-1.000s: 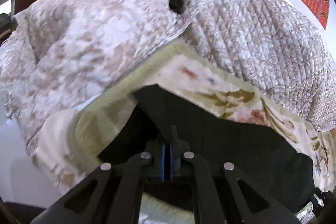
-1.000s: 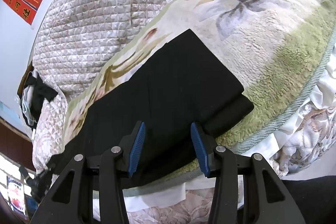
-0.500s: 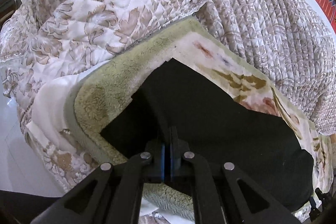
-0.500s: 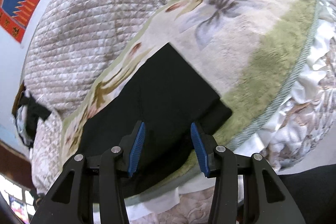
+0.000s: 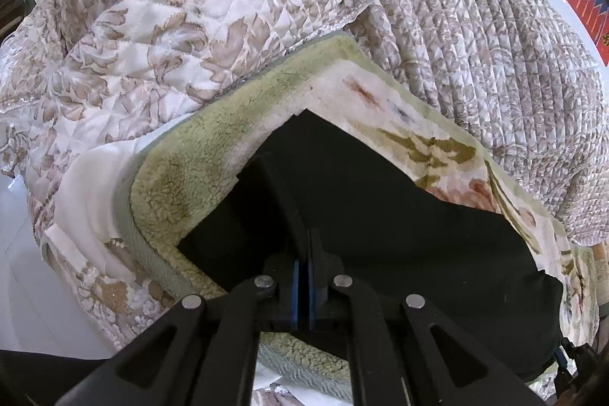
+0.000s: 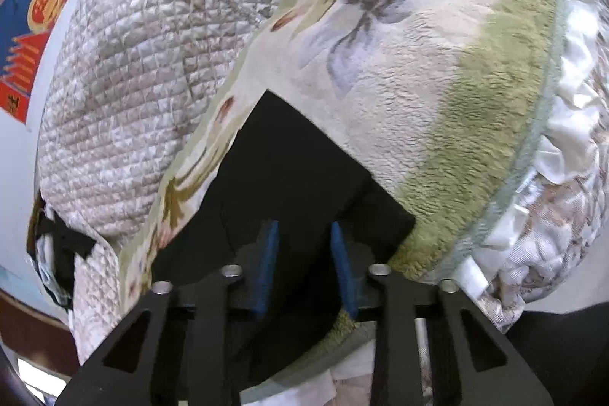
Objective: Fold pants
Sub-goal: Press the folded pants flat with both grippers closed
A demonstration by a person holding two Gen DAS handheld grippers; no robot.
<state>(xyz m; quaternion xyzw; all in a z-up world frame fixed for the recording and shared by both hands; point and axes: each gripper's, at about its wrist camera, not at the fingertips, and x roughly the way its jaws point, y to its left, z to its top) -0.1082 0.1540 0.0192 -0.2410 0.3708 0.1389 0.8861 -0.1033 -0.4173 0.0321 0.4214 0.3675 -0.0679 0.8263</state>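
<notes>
The left claw point(image 5: 303, 286) has its blue pads pressed together on a ridge of the black pants point(image 5: 380, 215), pinching the cloth near one end of the garment. The right claw point(image 6: 304, 269) is spread, its two blue pads standing apart just over the near edge of the pants at the other end, with cloth showing between them but not yet gripped.

The main risk sits with the right claw. The pants lie in stacked layers there, and one lower layer juts out past the upper one at the corner, so a closing pinch could catch only the top layer and leave the rest behind, which would skew the fold. The fleece blanket point(image 6: 437, 101) underneath is soft and shaggy, and a low approach could snag its pile along with the pants. On the left side, a pull made before the right claw has closed could drag the garment crooked.

The pants lie stretched flat on the flowered fleece blanket on the bed, running between the two claws. Beyond the blanket lie a quilted bedspread point(image 5: 475, 44) and a pale leaf-print quilt point(image 5: 152, 25).
</notes>
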